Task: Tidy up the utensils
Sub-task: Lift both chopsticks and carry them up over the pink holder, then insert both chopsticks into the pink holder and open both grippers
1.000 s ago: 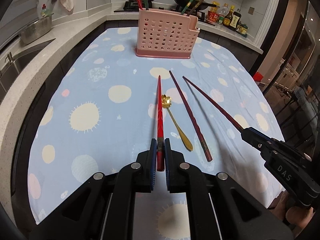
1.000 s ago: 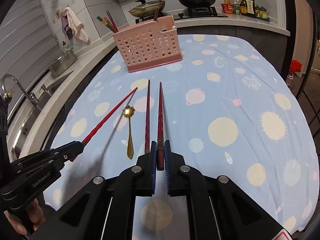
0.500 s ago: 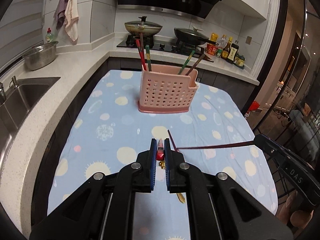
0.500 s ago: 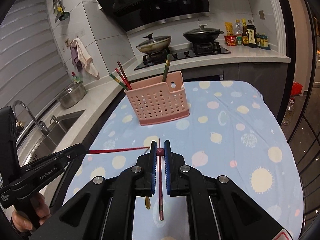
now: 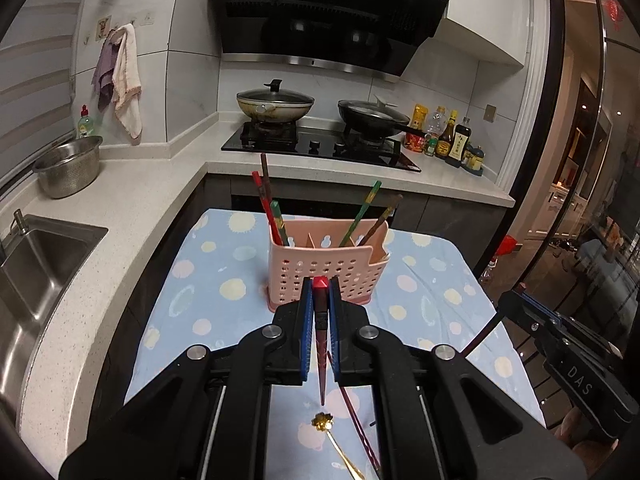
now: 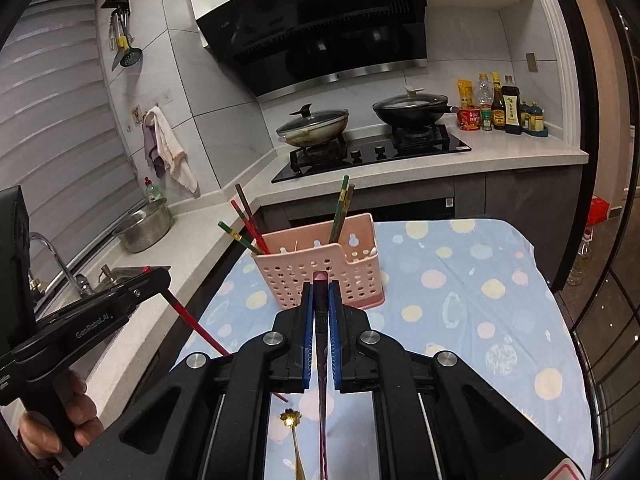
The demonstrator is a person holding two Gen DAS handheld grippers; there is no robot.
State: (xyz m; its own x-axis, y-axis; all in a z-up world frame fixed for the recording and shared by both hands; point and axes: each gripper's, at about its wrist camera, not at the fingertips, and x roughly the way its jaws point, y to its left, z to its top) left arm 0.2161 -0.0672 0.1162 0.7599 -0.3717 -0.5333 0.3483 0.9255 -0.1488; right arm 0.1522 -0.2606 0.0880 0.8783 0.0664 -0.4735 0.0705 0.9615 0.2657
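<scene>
My left gripper [image 5: 320, 292] is shut on a red chopstick [image 5: 321, 364] near its top end, and the stick hangs tip-down above the cloth. My right gripper [image 6: 320, 296] is shut on a dark maroon chopstick [image 6: 322, 400], held the same way. Each gripper also shows in the other's view: the right gripper [image 5: 516, 300] at the right, the left gripper [image 6: 156, 276] at the left. The pink perforated holder [image 5: 352, 272] [image 6: 360, 276] stands ahead with several chopsticks in it. A gold spoon [image 5: 323, 423] [image 6: 290, 418] and another dark chopstick [image 5: 360, 428] lie on the blue spotted tablecloth [image 5: 224, 292].
A sink [image 5: 36, 264] and steel bowl [image 5: 68, 166] are on the left counter. Behind the table is a hob with two pans [image 5: 276, 104] and sauce bottles [image 5: 452, 140]. A hand [image 6: 76, 412] holds the left gripper's handle. The table's right edge drops to the floor.
Both grippers have risen and tilted up, lifting their chopsticks off the cloth. The sticks went from lying forward to hanging tip-down. The spoon and third chopstick stayed put.
</scene>
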